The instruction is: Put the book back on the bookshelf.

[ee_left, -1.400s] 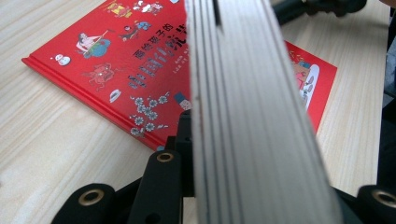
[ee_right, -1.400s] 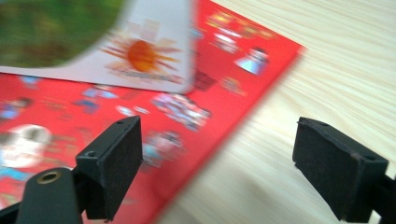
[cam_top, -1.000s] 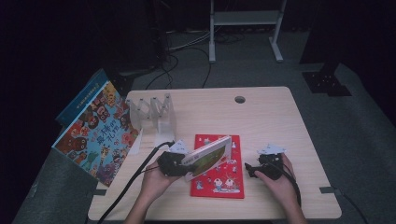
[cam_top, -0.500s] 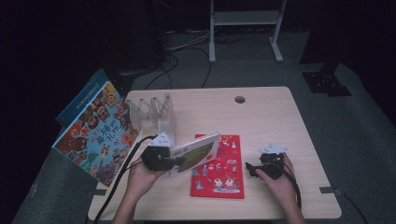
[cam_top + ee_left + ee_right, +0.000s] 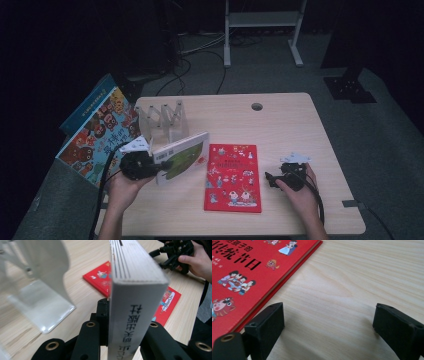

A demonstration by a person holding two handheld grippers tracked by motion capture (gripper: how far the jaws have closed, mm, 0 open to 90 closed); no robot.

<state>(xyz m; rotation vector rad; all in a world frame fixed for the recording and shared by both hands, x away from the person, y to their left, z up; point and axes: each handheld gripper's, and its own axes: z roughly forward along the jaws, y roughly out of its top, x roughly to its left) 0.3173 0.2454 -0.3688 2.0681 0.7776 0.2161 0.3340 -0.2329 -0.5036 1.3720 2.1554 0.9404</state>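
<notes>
Between the left tongs [image 5: 125, 340], clamped upright, stands the white book [image 5: 135, 290].

Table [image 5: 280, 125]: pale wood grain, smooth, matt under your hands.
Book [image 5: 136, 290] in your left gripper [image 5: 125, 340]: matt grey card spine, paper page edges.
Red book [image 5: 242, 270]: glossy printed cover.
Rack [image 5: 42, 282]: clear, shiny plastic.
Right gripper [image 5: 329, 325] jaws: black matt plastic, brass-coloured inserts.

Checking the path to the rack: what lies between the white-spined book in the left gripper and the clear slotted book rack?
Nothing: in the high view, bare light wood table separates the held white-spined book from the clear slotted rack.
</notes>
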